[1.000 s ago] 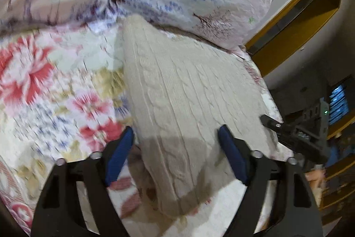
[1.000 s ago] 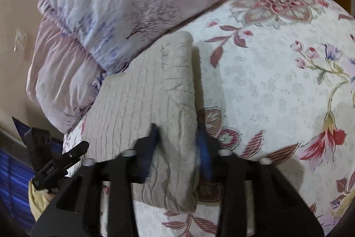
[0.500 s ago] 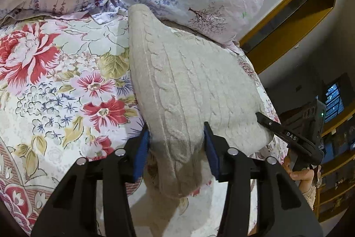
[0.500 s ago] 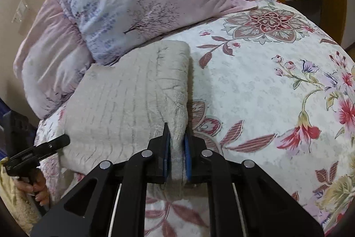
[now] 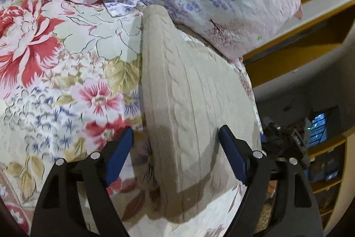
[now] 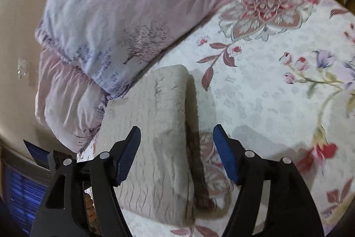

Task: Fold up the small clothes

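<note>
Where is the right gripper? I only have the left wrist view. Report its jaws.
Observer: The right gripper has its jaws open, holding nothing.
Operator: Tell me what lies between them.
Observer: The thick folded edge of the sweater; one jaw is over the sweater, the other over the bedspread.
Operator: Report what is left of the pillows.
Observer: A pale wall plate on a bare wall, left of the pillows.
</note>
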A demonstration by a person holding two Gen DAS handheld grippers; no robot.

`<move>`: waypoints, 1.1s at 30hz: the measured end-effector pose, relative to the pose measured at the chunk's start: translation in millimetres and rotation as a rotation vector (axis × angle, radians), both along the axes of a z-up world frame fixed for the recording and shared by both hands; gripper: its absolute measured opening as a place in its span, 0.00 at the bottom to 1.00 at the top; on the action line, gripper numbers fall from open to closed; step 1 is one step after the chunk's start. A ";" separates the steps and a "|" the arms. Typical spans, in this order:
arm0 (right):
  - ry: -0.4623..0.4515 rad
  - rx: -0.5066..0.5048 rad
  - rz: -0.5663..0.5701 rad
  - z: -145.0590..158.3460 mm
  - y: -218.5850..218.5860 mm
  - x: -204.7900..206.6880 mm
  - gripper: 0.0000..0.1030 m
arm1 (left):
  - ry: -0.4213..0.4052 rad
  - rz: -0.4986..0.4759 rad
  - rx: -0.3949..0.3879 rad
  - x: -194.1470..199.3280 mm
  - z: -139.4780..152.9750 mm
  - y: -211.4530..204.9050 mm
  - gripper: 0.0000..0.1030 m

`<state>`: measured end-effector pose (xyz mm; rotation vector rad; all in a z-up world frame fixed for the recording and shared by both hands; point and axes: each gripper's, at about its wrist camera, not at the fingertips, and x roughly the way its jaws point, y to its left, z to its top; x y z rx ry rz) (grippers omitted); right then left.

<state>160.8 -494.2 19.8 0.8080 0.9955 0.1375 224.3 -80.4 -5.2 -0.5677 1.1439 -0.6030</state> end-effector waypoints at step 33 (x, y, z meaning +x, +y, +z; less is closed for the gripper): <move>-0.154 0.146 0.238 22.7 96.6 17.3 0.27 | -0.007 -0.044 -0.161 13.6 25.3 26.8 0.37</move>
